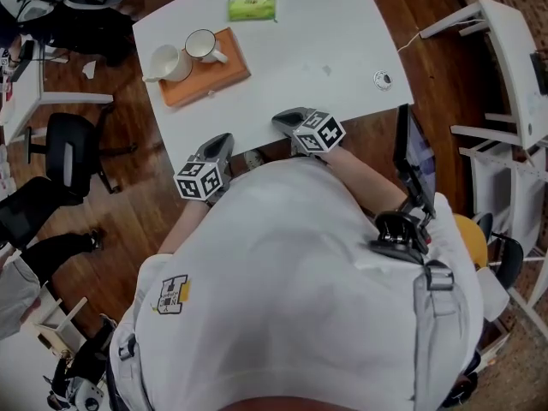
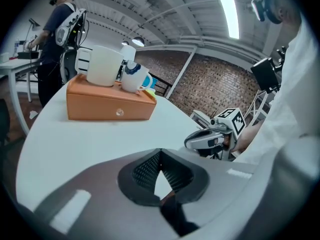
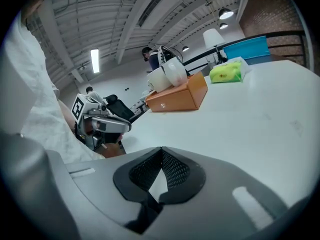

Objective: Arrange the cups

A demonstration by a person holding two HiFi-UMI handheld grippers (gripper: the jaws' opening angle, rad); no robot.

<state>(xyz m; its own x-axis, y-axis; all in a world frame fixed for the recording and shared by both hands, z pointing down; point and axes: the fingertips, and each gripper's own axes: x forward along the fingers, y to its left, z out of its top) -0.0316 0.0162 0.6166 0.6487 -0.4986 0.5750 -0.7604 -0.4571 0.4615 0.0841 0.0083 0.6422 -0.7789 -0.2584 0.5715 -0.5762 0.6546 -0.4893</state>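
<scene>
Left gripper [image 2: 159, 156]: jaws pressed together, nothing between them, held at the near edge of the table [image 1: 317, 58]. Right gripper [image 3: 161, 156]: jaws likewise pressed together and empty, just beside the left one at the same edge. Two white cups [image 1: 169, 62], side by side and touching or nearly so, on top of an orange box [image 1: 214, 77] at the far left of the table, well apart from both grippers. Green packet [image 1: 252, 7] at the far edge. Status: neither cup is held, and whether they are already arranged cannot be told.
</scene>
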